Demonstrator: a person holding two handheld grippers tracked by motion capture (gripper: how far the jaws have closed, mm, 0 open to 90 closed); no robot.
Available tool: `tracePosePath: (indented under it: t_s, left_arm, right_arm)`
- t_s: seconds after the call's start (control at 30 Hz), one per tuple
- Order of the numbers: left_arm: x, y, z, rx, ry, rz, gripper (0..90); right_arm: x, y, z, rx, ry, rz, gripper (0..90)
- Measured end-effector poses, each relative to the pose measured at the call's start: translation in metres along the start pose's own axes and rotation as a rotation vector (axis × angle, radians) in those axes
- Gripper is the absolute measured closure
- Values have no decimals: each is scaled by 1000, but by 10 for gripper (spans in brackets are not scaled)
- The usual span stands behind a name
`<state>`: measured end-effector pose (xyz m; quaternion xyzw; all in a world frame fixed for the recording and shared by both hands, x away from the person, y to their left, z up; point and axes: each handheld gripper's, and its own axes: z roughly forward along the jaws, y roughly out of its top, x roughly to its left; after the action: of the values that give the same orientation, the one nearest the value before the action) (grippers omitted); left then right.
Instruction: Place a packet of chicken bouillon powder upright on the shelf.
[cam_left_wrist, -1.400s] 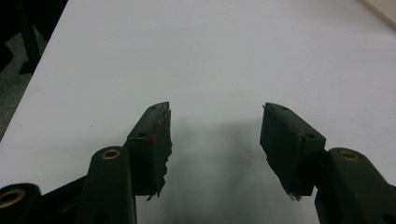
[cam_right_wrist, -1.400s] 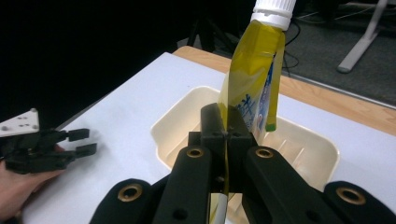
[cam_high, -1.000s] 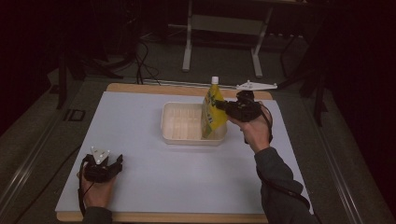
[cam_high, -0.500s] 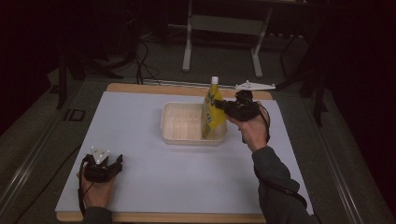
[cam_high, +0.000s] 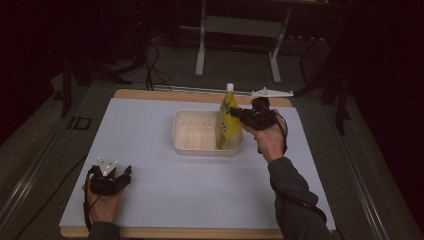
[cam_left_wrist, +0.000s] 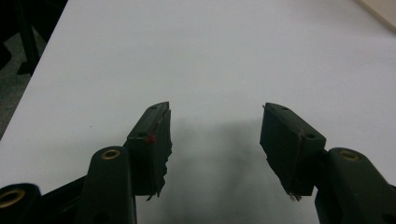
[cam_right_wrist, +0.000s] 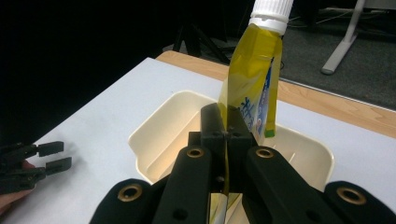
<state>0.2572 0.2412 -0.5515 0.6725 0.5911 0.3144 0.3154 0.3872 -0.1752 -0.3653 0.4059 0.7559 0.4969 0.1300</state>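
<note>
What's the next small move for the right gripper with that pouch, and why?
Probably lower it a little, then open. The right gripper is shut on the yellow pouch, which stands upright at the right end of the cream tub. Whether its base touches the floor is unclear. The left gripper sits open, idle.

A lab or recording studio is suggested: a table (cam_high: 150, 125) with a plain white top and wooden edge is lit brightly while the surroundings are kept dark. Black cables (cam_high: 152, 65) are trailed over the grey carpeted floor (cam_high: 30, 150) behind it, where a metal stand frame (cam_high: 240, 30) is placed
</note>
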Motion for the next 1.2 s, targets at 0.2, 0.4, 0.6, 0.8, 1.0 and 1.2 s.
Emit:
tracePosePath:
  t_s: [0.2,0.4,0.6,0.8,1.0,1.2]
  left_arm:
    - [0,0,0,0,0,1,430]
    - [0,0,0,1,0,1,430]
    - [0,0,0,2,0,2,430]
    - [0,0,0,5,-1,4,430]
    - [0,0,0,5,-1,4,429]
    - [0,0,0,9,-3,5,428]
  right_arm:
    - [1,-1,3,10,0,-1,900]
    - [1,0,7,32,2,27,900]
    - [0,1,10,34,-8,66,900]
    - [-2,2,11,37,-18,93,900]
    - [-4,3,13,45,-34,119,900]
    - [-8,2,21,65,-60,150,900]
